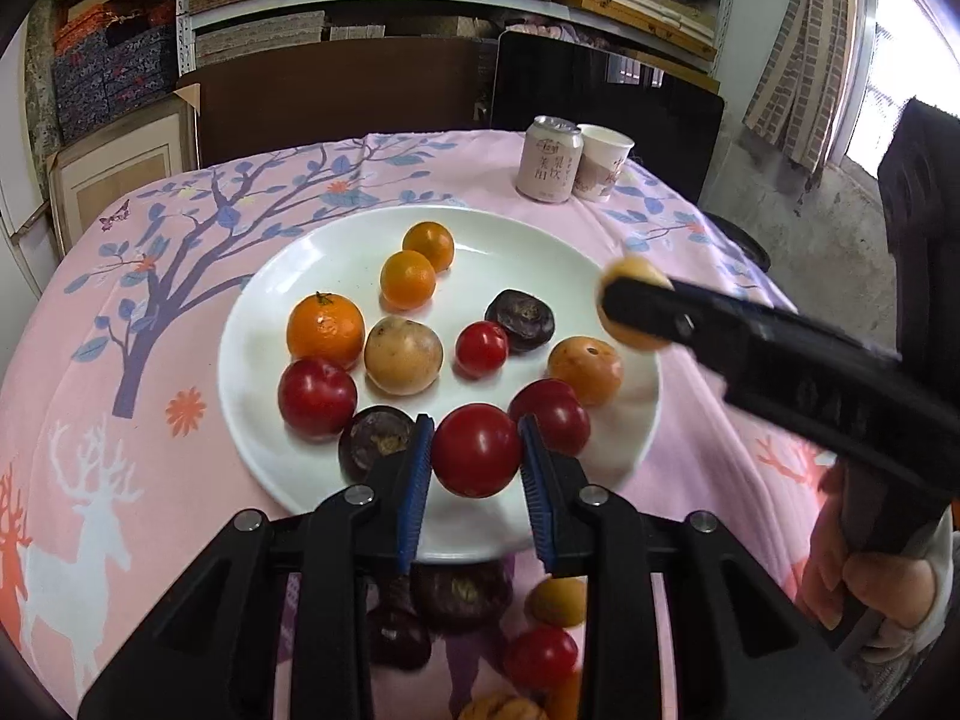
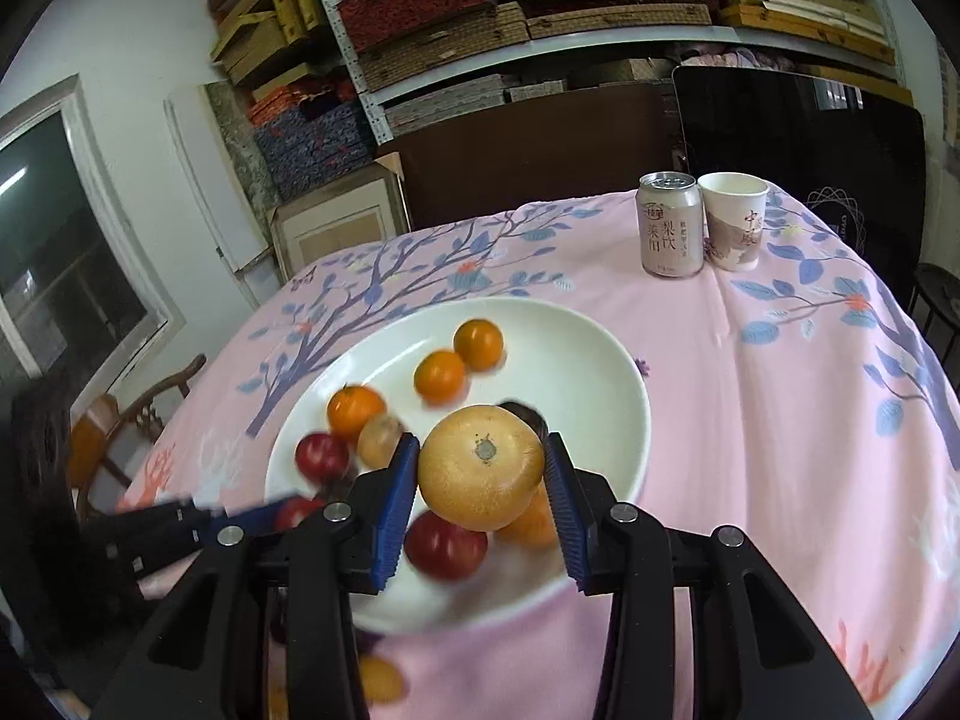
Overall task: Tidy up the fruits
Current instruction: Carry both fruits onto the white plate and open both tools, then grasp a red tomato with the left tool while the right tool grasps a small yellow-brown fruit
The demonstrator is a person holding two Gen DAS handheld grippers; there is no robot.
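Left wrist view: a pink floral tablecloth [image 1: 252, 192] fills most of the frame, and a round white ceramic plate [image 1: 528, 252] sits at its centre, carrying loose fruit. At the lower centre the left gripper [image 1: 477, 450] has its blue-padded jaws closed against a glossy red plum [image 1: 477, 450] above the plate's near rim. At the right of the frame the right gripper [image 1: 636, 312] reaches in above the plate's right edge, clamped on a round tan-yellow fruit [image 1: 630, 276]. A pale pink drink can [image 1: 549, 159] and a white paper cup [image 1: 603, 162] stand touching in the upper centre, beyond the plate. On the plate, an orange mandarin with a green stem [image 1: 326, 330] lies left of centre, a dark purple fruit [image 1: 519, 319] right of centre. More fruit lies on the cloth at the bottom, partly hidden by the gripper body.

Right wrist view: the same tan-yellow fruit fills the gap between the right gripper's pads [image 2: 396, 498], above the plate's lower middle.
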